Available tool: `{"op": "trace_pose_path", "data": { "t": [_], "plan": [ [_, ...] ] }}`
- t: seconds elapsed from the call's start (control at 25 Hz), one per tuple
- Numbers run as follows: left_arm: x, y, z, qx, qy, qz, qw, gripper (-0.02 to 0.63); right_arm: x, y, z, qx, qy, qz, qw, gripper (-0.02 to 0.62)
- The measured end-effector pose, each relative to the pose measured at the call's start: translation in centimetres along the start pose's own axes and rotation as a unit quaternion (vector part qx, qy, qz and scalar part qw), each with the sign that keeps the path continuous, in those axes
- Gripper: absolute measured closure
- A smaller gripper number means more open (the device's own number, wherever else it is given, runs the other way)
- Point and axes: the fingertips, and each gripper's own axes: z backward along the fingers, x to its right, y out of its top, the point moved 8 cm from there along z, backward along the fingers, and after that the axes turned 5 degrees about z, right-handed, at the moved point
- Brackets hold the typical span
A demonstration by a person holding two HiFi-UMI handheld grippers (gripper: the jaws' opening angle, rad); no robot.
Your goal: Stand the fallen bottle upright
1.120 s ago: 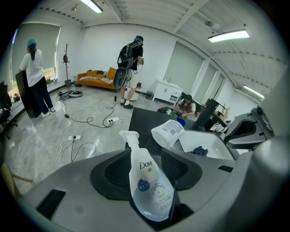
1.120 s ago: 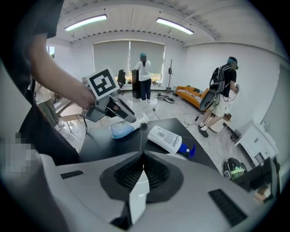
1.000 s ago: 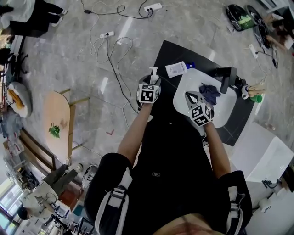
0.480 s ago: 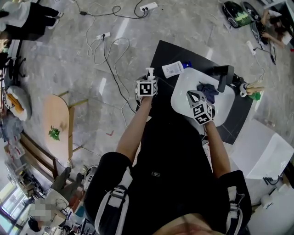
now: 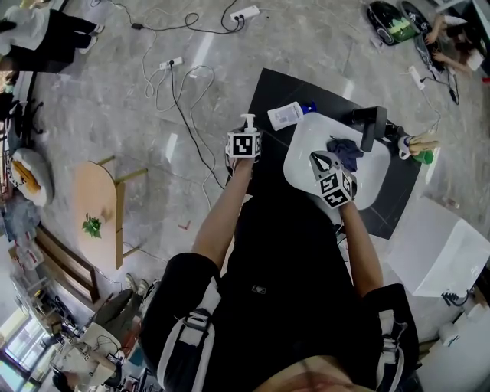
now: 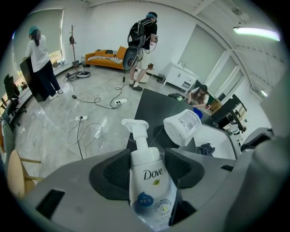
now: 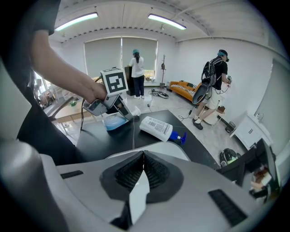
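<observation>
Black rectangular worktop point(image 5: 282, 86); white oval basin point(image 5: 302, 164) containing crumpled dark blue cloth point(image 5: 346, 151); round wooden side table point(image 5: 96, 191); white power strip point(image 5: 246, 13).

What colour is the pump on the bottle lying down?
Blue pump, clearest in the right gripper view.

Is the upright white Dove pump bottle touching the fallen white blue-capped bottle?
Apart: head view shows black tabletop between Dove bottle and fallen bottle.

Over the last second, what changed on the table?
The left gripper has just been opening its jaws off the pump bottle, which stands upright between them, apparently let go; the hand barely shifted. Unchanged: the white bottle with the blue cap lies on its side on the dark table, and the right gripper stays shut over the white basin.
</observation>
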Motion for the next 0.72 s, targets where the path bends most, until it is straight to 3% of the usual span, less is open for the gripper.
{"op": "trace_pose_path", "data": {
  "t": [0.32,0.72],
  "plan": [
    [0.3,-0.1,0.5,0.008,-0.008,-0.008,0.9999,0.37,0.0,-0.5,0.5,0.003,-0.008,-0.004,1.0,0.535],
    [0.9,-0.8,3.0,0.058,-0.016,-0.029,0.9978,0.38,-1.1,-0.7,1.2,0.011,-0.008,0.004,1.0,0.535]
  ]
}}
